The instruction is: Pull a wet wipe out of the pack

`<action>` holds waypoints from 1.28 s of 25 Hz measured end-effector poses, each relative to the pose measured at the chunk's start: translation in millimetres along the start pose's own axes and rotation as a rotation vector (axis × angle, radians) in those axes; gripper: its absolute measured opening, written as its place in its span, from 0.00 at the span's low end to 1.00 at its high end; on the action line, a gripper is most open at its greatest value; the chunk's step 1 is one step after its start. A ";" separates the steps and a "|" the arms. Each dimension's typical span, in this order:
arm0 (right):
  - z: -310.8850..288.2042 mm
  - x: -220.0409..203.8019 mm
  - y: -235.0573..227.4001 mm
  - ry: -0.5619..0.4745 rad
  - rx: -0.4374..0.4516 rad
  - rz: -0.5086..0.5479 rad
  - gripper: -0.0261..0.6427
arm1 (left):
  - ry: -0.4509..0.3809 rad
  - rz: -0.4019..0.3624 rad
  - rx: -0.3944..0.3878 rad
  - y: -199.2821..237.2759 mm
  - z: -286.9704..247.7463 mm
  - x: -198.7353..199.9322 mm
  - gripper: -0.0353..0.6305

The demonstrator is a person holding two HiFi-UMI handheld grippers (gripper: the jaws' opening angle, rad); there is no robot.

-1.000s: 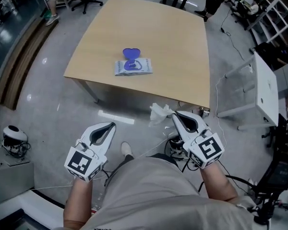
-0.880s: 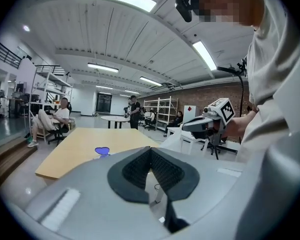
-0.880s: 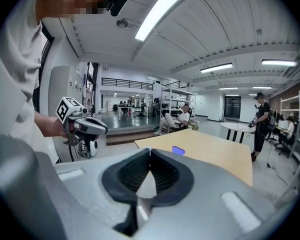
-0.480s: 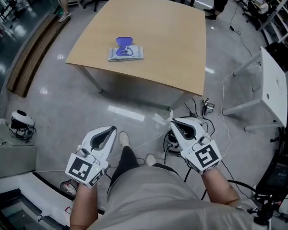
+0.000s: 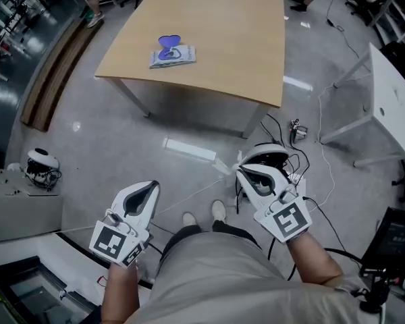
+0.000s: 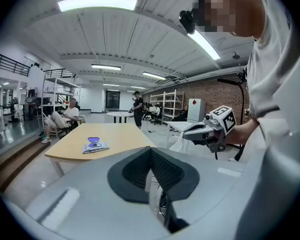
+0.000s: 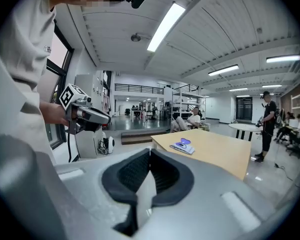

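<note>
- At 11 o'clock on the surface [image 5: 243, 46], well apart from the person, lies the wipe pack [image 5: 174, 56], with its blue lid [image 5: 167, 43] raised.
- Right tool [image 5: 239, 171] is clamped on a white wipe [image 7: 146, 191]. Judged light, limp and damp, so it is best held by an edge.
- Left tool [image 5: 152, 185] is closed and holds nothing.

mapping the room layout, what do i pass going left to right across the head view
white round device on the floor → left gripper → right gripper, shut on the wet wipe → white table
</note>
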State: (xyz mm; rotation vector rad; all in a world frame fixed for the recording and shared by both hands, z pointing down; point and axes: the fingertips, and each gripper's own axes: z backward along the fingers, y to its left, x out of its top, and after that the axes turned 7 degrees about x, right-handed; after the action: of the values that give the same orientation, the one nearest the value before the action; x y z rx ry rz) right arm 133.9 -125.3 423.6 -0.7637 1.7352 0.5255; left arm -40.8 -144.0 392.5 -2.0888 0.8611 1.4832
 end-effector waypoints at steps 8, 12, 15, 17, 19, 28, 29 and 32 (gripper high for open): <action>48.4 10.6 64.4 -0.013 -0.054 0.038 0.04 | -0.072 -0.043 -0.090 -51.1 51.9 3.0 0.06; 55.3 18.8 112.3 -0.013 -0.077 0.052 0.04 | -0.078 -0.033 -0.109 -56.9 98.9 -10.5 0.06; 56.8 18.6 151.9 -0.007 -0.084 0.059 0.04 | -0.091 -0.035 -0.117 -59.6 136.0 -25.4 0.06; 57.8 20.1 177.7 -0.002 -0.082 0.065 0.04 | -0.093 -0.040 -0.122 -62.4 159.5 -34.8 0.06; 58.3 23.5 203.8 0.006 -0.078 0.063 0.04 | -0.090 -0.034 -0.127 -62.8 182.3 -43.1 0.06; 74.6 17.6 302.3 0.021 -0.037 0.093 0.04 | -0.086 -0.017 -0.119 -82.6 264.5 -74.1 0.06; 76.8 16.2 308.4 0.019 -0.042 0.095 0.04 | -0.086 -0.018 -0.129 -85.4 267.4 -76.8 0.06; 80.1 16.6 313.9 0.022 -0.060 0.076 0.04 | -0.078 -0.012 -0.157 -89.4 266.7 -79.5 0.06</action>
State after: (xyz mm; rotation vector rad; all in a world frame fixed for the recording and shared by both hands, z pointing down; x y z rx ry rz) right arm -41.7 143.0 374.8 -0.7509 1.7810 0.6254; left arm -176.0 114.9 378.7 -2.1265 0.7225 1.6618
